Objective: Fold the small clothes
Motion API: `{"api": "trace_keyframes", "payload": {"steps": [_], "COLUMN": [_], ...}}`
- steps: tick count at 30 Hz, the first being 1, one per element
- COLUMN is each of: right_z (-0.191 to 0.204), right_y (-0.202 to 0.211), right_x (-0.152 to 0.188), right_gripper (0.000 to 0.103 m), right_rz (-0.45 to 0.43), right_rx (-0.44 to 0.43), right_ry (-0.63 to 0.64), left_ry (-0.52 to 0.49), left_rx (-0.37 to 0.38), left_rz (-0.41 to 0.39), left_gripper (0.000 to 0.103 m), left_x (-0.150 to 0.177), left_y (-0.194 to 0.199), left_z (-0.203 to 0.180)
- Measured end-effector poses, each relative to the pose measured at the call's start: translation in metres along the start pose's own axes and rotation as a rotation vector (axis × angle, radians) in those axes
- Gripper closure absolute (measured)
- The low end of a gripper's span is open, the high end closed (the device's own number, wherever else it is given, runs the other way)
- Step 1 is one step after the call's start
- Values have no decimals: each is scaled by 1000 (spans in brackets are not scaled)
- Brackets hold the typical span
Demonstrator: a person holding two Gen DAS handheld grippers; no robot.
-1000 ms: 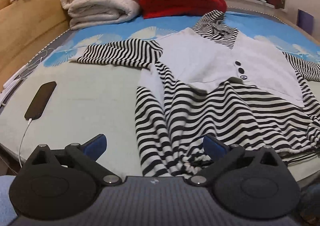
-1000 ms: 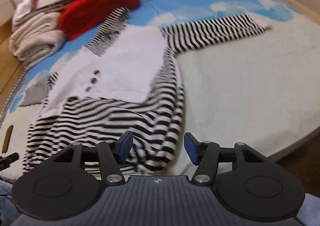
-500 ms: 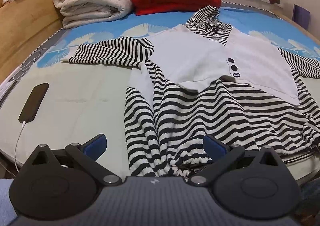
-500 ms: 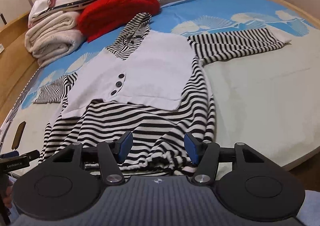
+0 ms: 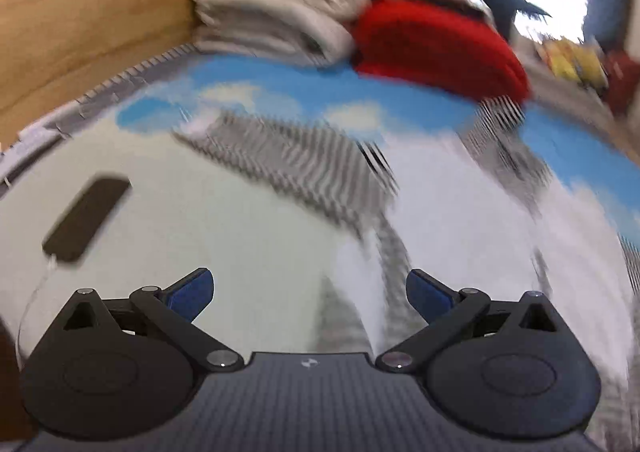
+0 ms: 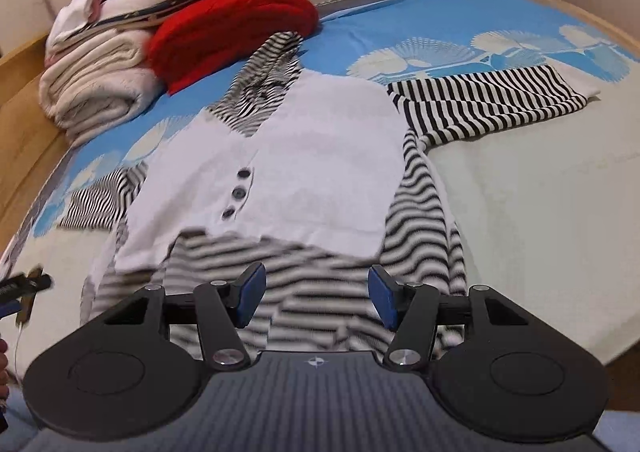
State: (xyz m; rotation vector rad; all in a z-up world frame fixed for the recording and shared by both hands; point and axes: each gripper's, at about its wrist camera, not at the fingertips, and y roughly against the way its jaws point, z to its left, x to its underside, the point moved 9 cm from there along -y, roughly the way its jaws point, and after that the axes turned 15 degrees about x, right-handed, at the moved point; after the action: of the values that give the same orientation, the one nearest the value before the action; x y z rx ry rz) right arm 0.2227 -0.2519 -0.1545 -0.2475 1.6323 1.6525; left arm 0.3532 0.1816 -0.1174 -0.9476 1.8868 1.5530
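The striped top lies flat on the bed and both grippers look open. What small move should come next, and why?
Probably bring the right gripper down onto the striped hem just beneath it. The striped top lies spread on the bed with both sleeves out, not yet folded, and neither the right gripper nor the left gripper holds anything. The left view is blurred, so start on the right.

A small black-and-white striped hooded top point(image 6: 320, 187) with a plain white vest front lies flat, face up on the bed. Three dark buttons point(image 6: 237, 192) run down its middle. Both striped sleeves point(image 6: 488, 103) stretch out sideways, the hood points toward the pillows, and the hem is bunched.
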Motion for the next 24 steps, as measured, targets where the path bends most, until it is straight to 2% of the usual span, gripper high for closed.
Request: {"api": "trace_keyframes", "payload": {"steps": [3, 7, 12, 14, 15, 16, 18, 20, 24], "right_z": [9, 20, 21, 22, 22, 22, 22, 21, 15], "right_y": [-23, -59, -111, -129, -137, -146, -160, -171, -182], "right_x": [-23, -62, -99, -105, -108, -110, -115, -117, -113], "right_gripper": [44, 44, 44, 44, 44, 44, 44, 44, 44], "right_rz": [0, -34, -53, -38, -26, -14, 7, 22, 62], "right_rx": [-14, -19, -8, -19, -23, -24, -17, -2, 28], "right_ry": [-39, -89, -135, -128, -130, -139, -147, -150, -160], "left_ry": [72, 261, 626, 755, 788, 799, 746, 677, 640], "left_rx": [-27, -11, 41, 48, 58, 58, 44, 4, -55], "left_rz": [-90, -120, -73, -104, -114, -109, -114, -100, -69], "left_gripper": [0, 1, 2, 3, 3, 3, 1, 1, 1], "left_x": [-49, -96, -108, -104, -103, -104, -110, -117, -123], "left_y": [-34, -101, -189, -209, -217, -225, -235, -243, -256], "left_z": [38, 102, 189, 215, 223, 228, 232, 231, 227]}}
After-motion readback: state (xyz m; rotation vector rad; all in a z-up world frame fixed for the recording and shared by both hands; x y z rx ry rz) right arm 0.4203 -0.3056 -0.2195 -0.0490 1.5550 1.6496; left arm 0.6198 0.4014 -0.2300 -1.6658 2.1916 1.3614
